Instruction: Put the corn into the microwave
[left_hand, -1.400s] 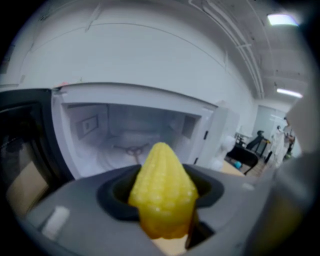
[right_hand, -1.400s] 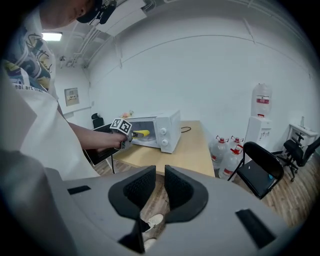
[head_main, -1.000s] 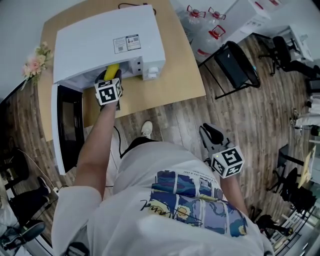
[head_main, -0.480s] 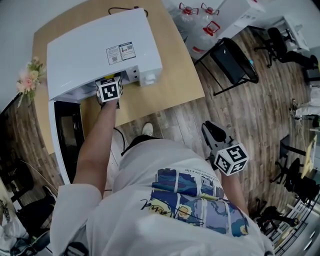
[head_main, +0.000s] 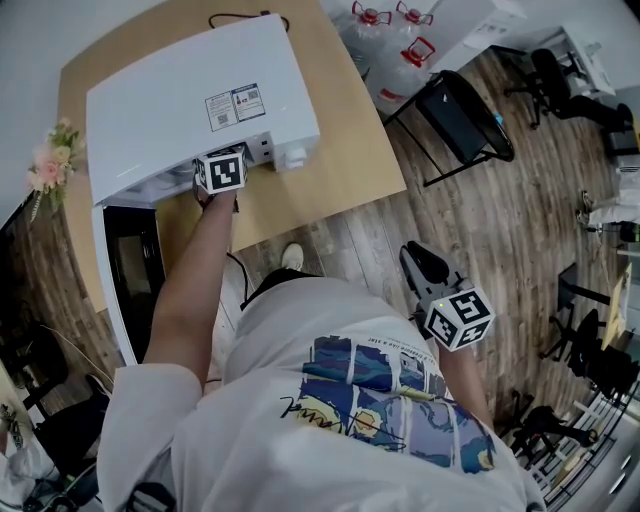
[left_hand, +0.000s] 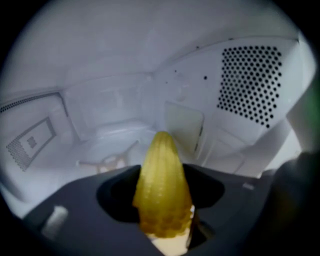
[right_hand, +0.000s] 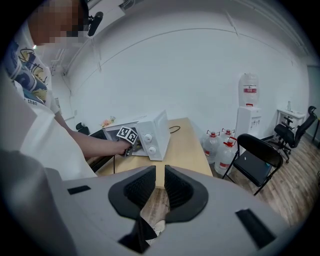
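The yellow corn cob (left_hand: 161, 172) points tip-first into the white microwave cavity (left_hand: 125, 115), and my left gripper (left_hand: 162, 202) is shut on its thick end. It hangs above the cavity floor with its roller ring (left_hand: 111, 162). In the head view only the left gripper's marker cube (head_main: 220, 171) shows at the mouth of the microwave (head_main: 190, 90); the corn is hidden under its top. The black door (head_main: 125, 270) hangs open to the left. My right gripper (head_main: 424, 268) is low beside the person's hip, its jaws shut (right_hand: 160, 187) on nothing.
The microwave stands on a wooden table (head_main: 350, 140) with pink flowers (head_main: 50, 160) at its left corner. A black folding chair (head_main: 460, 125) and water bottles (head_main: 395, 45) stand right of the table. A perforated vent (left_hand: 250, 82) is on the cavity's right wall.
My left gripper has carried the corn deeper into the microwave; the corn that showed in the head view is now hidden under the top. The right gripper has stayed in place.
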